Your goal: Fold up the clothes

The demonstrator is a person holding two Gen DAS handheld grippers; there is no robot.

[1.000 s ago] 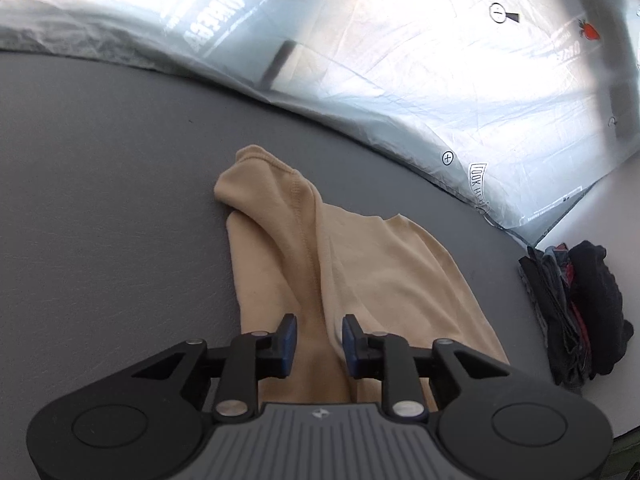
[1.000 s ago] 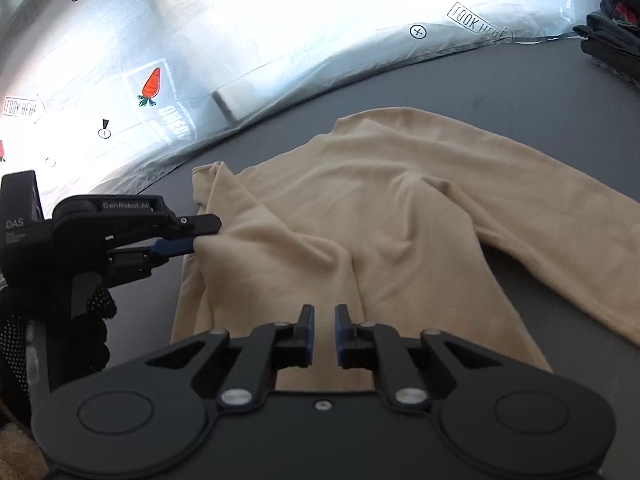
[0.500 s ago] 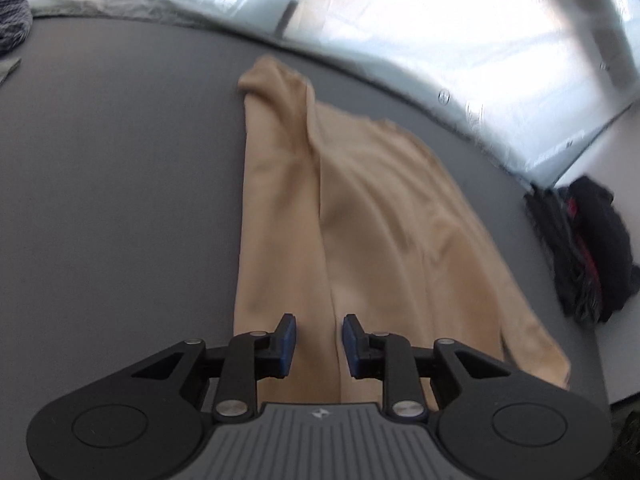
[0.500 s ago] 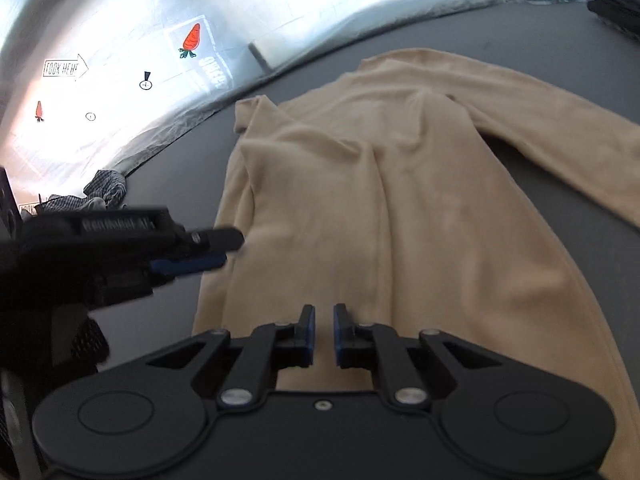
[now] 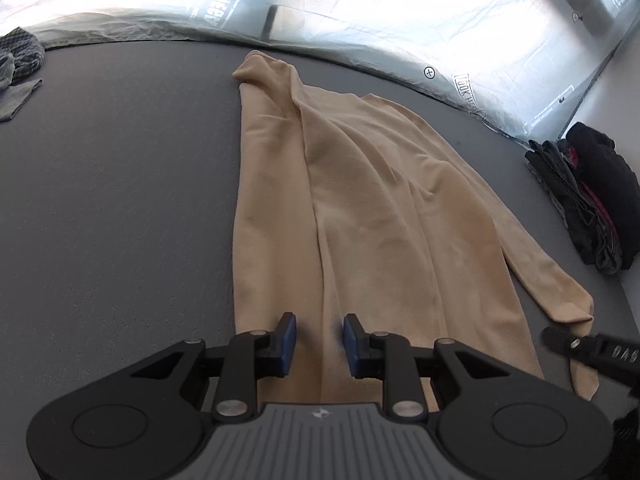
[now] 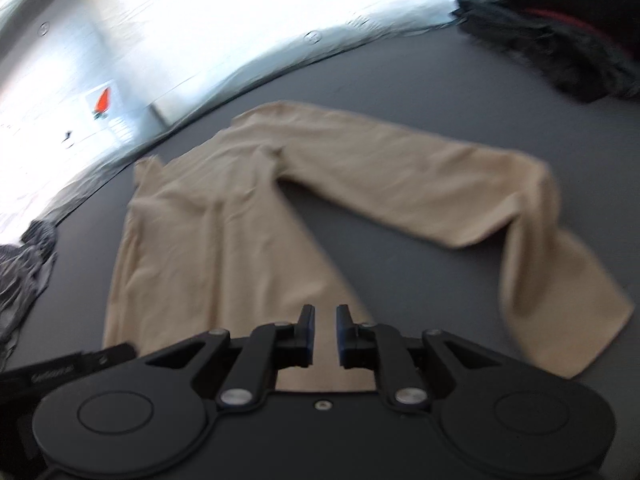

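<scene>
A tan long-sleeved garment (image 5: 360, 208) lies lengthwise on the dark grey table (image 5: 100, 200), its left side folded inward. My left gripper (image 5: 316, 338) hovers over the near hem, jaws partly apart, with cloth beneath them but nothing pinched. In the right wrist view the garment (image 6: 224, 240) has one sleeve (image 6: 420, 184) stretched out to the right and bent toward me. My right gripper (image 6: 323, 334) is above the hem's right corner; its narrow jaws are opening and hold nothing. The tip of each gripper shows in the other's view.
A pile of dark clothes (image 5: 588, 192) sits at the table's right edge, also in the right wrist view (image 6: 560, 32). Grey patterned clothes (image 5: 20, 64) lie at the far left. A silvery printed sheet (image 5: 360, 12) rises behind the table.
Both grippers have drawn back from the collar end to the near hem. The right gripper has swung right, bringing the outstretched sleeve into view. The garment lies still.
</scene>
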